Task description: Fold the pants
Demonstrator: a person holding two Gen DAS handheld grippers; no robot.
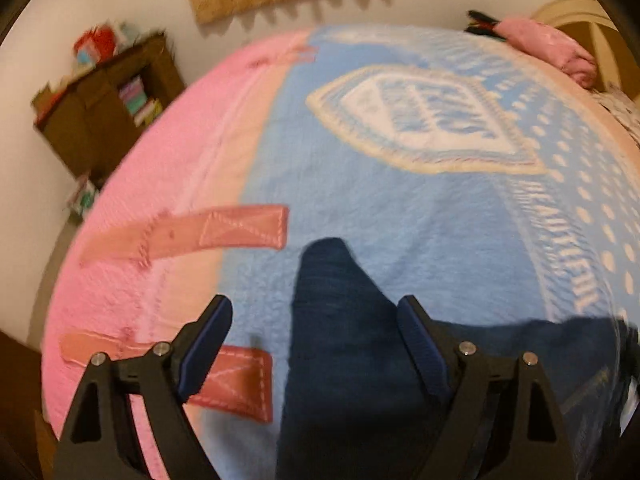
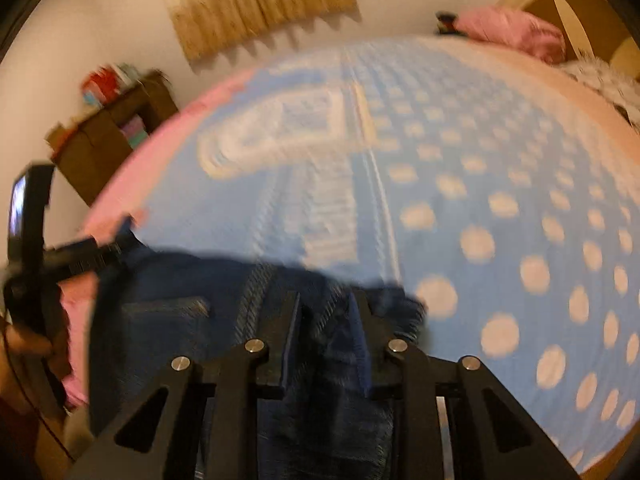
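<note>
A bed (image 1: 400, 208) under a blue and pink blanket (image 2: 460, 184) fills most of both views, with a brown shelf (image 1: 108, 112) in the upper left of each frame and a pink pillow (image 1: 556, 48) in the upper right. The dark blue pants (image 1: 344, 340) lie on the blanket in the lower middle of the left wrist view, one end reaching up between the fingers; in the right wrist view they spread across the lower left and centre. The left gripper (image 1: 316, 340) stands wide open, the cloth between its fingers but not pinched. The right gripper (image 2: 326, 344) has its fingers drawn close with denim bunched between them; it looks like a grip on the pants, though blur hides the contact. The step seems to be taking hold of both ends before a fold: next the left fingers must close on the cloth, then both lift together. White lettering woven along the blanket's border is too blurred to read
</note>
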